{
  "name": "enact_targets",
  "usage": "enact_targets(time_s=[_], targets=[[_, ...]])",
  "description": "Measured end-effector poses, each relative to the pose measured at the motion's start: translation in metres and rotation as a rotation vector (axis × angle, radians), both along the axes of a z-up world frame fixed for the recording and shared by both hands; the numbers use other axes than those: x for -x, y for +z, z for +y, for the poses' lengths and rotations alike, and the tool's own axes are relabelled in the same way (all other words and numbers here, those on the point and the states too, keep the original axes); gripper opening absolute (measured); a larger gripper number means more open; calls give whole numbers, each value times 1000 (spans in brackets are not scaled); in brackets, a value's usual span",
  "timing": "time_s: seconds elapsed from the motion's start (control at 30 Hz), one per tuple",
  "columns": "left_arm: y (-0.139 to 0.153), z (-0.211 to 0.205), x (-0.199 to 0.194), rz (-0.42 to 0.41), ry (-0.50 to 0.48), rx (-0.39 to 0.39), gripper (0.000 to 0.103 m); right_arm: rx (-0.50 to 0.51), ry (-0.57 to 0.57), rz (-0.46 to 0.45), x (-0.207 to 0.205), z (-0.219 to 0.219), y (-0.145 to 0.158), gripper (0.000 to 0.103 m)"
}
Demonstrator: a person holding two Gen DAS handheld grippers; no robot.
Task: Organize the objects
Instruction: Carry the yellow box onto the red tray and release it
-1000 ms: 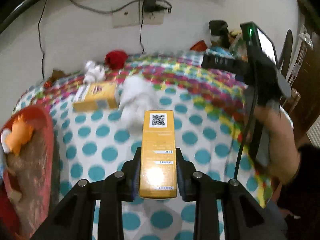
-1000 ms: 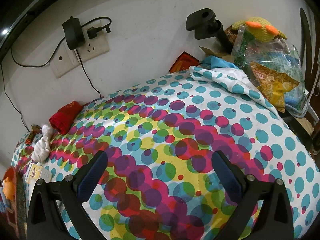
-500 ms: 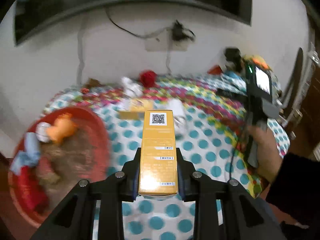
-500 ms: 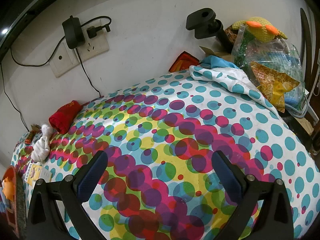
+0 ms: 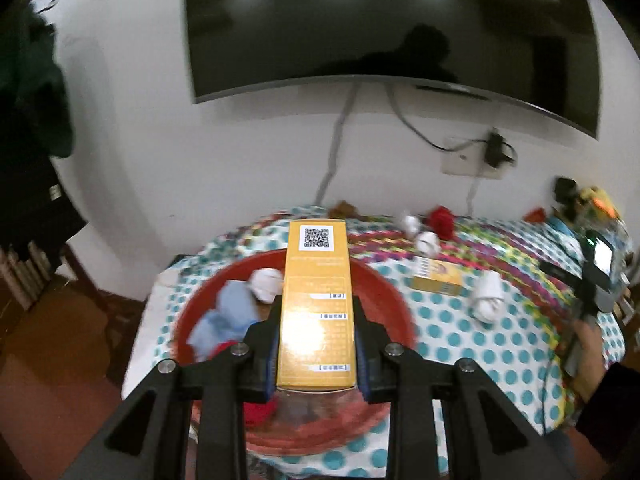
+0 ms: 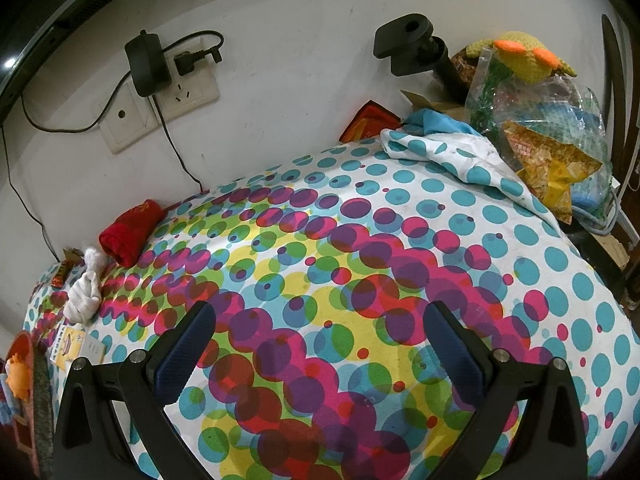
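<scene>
Since a second ago the left gripper (image 5: 317,354) has been swinging away from the middle of the table, so the red basin (image 5: 384,292) that was sitting at the picture's left edge is now lying directly beneath the orange box (image 5: 316,304) it is carrying; the right gripper (image 6: 320,340) has not been shifting at all. The left jaws are pressing on both long sides of the box near its rear end, holding it lengthwise with the QR-code end pointing forward over the basin's far rim. The right gripper is hanging spread wide over the dotted tablecloth (image 6: 520,240) with nothing between its pads. Inside the basin a light blue cloth (image 5: 228,320), a white bundle (image 5: 266,282) and something red are already lying, though blurred. On the cloth a second yellow box (image 5: 436,278), a rolled white sock (image 5: 488,298) and a red sock (image 5: 440,218) are waiting. The held box looks like thin cardboard: probably light and stiff, with a glossy face that could slip, and walls that could dent under a hard squeeze, so the side grip near one end seems sensible but leaves the front end free to droop. The socks should be soft and forgiving anywhere.
</scene>
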State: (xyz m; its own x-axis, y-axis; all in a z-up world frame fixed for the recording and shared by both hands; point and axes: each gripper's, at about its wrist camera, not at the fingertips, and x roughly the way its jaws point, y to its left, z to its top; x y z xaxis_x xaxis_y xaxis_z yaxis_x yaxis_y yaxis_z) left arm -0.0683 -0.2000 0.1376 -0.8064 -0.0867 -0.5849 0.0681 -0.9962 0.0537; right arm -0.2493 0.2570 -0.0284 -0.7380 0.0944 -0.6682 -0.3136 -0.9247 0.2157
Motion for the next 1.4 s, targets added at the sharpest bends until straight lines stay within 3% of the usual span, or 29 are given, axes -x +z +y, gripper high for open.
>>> enact_targets(time_s=[0.27, 0.43, 0.63, 0.83, 1.07, 1.4], targets=[[-15, -63, 16, -43, 161, -56, 29, 1, 3, -1, 0, 0, -1, 103], [-37, -82, 27, -88, 204, -127, 29, 1, 4, -2, 0, -1, -2, 103], [-70, -40, 35, -149, 116, -138, 29, 2, 4, -1, 0, -1, -2, 103], [-102, 22, 71, -212, 9, -131, 29, 2, 4, -2, 0, -1, -2, 103], [-121, 55, 135, -271, 33, -99, 29, 0, 6, -2, 0, -1, 0, 103], [-149, 59, 180, -340, 102, -87, 29, -22, 4, -1, 0, -4, 1, 103]])
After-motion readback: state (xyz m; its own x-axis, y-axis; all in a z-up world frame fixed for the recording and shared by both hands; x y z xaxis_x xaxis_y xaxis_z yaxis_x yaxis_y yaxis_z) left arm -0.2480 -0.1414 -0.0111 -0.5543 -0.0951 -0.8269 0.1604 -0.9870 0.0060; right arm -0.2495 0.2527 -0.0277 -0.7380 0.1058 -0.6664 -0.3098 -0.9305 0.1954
